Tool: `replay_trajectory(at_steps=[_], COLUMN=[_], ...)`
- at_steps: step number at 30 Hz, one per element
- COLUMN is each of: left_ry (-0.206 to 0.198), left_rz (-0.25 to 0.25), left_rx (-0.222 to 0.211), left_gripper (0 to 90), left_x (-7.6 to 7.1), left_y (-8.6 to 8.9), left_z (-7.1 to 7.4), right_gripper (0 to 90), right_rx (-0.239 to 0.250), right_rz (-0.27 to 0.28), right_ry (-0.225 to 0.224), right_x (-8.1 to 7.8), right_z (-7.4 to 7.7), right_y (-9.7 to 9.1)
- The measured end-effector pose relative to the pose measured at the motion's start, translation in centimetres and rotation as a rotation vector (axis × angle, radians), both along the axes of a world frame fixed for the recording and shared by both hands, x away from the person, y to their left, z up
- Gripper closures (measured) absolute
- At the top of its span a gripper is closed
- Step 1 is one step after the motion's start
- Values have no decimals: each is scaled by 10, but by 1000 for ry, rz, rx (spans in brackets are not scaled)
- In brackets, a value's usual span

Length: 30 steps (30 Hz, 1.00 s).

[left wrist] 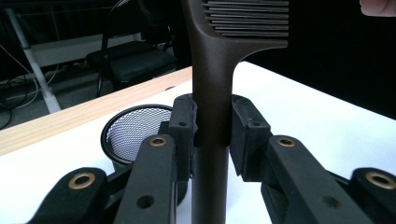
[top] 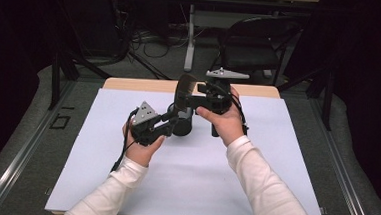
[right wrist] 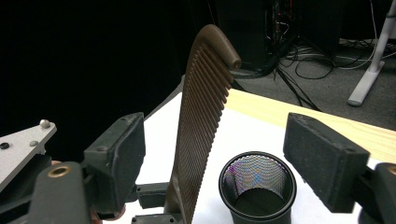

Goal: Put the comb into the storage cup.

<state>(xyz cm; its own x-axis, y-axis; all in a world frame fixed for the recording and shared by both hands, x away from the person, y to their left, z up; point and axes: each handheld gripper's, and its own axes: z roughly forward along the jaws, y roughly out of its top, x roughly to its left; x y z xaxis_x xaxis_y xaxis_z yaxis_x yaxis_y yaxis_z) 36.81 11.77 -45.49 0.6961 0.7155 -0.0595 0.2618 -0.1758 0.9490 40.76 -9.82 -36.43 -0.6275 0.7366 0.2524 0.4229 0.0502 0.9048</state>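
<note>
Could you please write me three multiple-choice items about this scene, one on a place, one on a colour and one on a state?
1. Where does the mesh cup stand?
A on the white mat
B on the floor
C on the chair

2. What colour is the comb?
A white
B dark brown
C red

3. How is the left gripper?
A open and empty
B shut on the comb's handle
C lying flat on the table

Key: 1 A, the cup rests on the mat; 2 B, its teeth and handle show brown; 3 B, both pads press the handle.
</note>
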Motion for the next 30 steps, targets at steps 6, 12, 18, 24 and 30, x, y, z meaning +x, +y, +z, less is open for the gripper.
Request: replay_trajectory(at_steps=[6,12,18,24,30], left_ry=[-1,-2,-4,-6,-8], left_rz=[0,1,0,-1,2], left_rx=[2,-1,1,0,5], left_gripper=[725,725,725,725,725], left_x=[0,-1,-1,-1,-2], left_y=[0,0,-1,0,-1], left_z=[0,0,0,0,0], right_gripper=[277,334,407,465,517], right_rx=[-4,0,9,14,25], right_rz=[0,7,8,10,9], right_ry=[5,7,18,28,50], right_x=[1,2,2,2,4], right_z=[0,-1,-1,-1,-1], right_y=[-1,-1,-2,-2,-4])
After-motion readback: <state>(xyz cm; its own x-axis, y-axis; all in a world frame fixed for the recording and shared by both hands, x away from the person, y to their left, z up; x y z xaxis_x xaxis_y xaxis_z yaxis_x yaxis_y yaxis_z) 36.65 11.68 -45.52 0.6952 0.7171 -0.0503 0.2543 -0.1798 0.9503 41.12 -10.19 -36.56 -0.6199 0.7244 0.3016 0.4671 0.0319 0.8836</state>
